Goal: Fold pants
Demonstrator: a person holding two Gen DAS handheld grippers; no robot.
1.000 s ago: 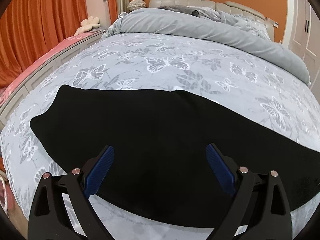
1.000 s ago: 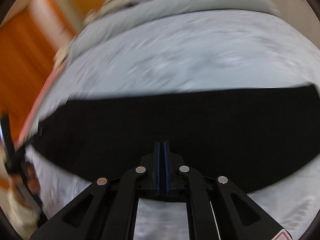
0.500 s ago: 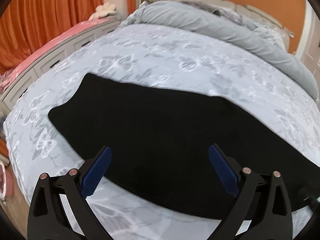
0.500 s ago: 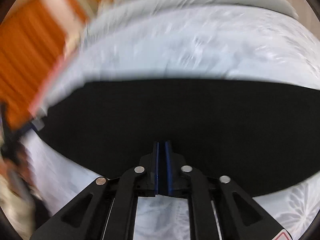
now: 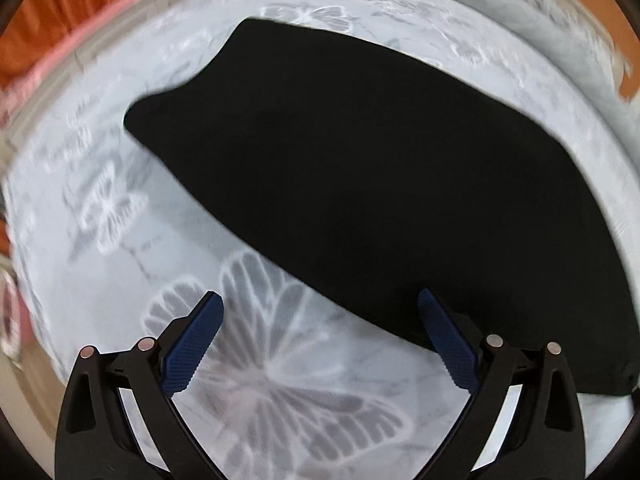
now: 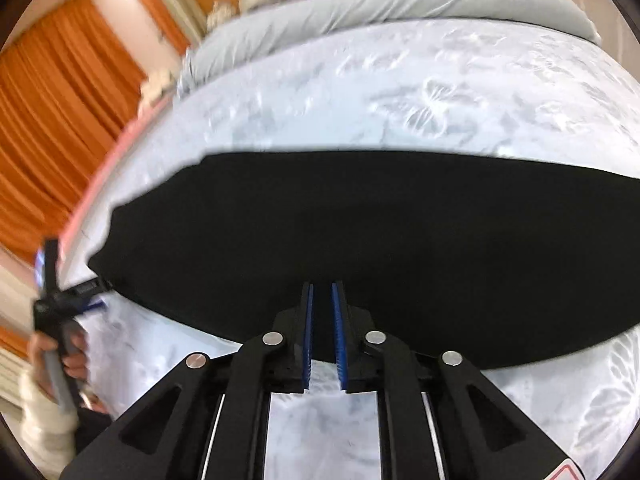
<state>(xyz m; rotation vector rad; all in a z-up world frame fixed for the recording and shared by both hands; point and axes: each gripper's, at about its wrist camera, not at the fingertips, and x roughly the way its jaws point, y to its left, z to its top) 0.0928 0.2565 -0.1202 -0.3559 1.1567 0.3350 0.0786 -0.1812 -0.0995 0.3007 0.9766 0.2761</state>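
**Pants, black, one item, on bed: fold in progress**

Location: pants point(image 5: 360, 184) lie flat as a long dark panel across the butterfly-print bedspread point(image 5: 280, 380), near the foot of the bed. Fabric reads as a single smooth layer or an already doubled one; which, cannot be told from the black surface.

Left claw point(image 5: 320, 340): released, jaws wide, nothing between them. It hangs over the near edge of the pants close to one end; one blue pad point(image 5: 448, 344) sits over the cloth edge, the other over bare bedspread.

Right claw point(image 6: 322, 332): jaws opening, a narrow gap between the pads. Dark cloth shows behind that gap, but the pads do not appear to press on it. The tips sit at the near edge, mid-length.

Also seen from the right wrist: the left claw gripped in a hand point(image 6: 60, 360) at the end of the pants.

Step in hand, judged: take a fresh hold on the near edge for the next fold. To do it well, each claw should straddle the hem fully, pinch all layers together, and lift evenly so the panel does not skew.

Edges and room: far edge runs straight and clean. Open bedspread lies beyond it, up to the rolled grey duvet point(image 6: 400, 4), ample for carrying the fold across. Bed edge and orange curtain point(image 6: 52, 128) stand close by the left end.
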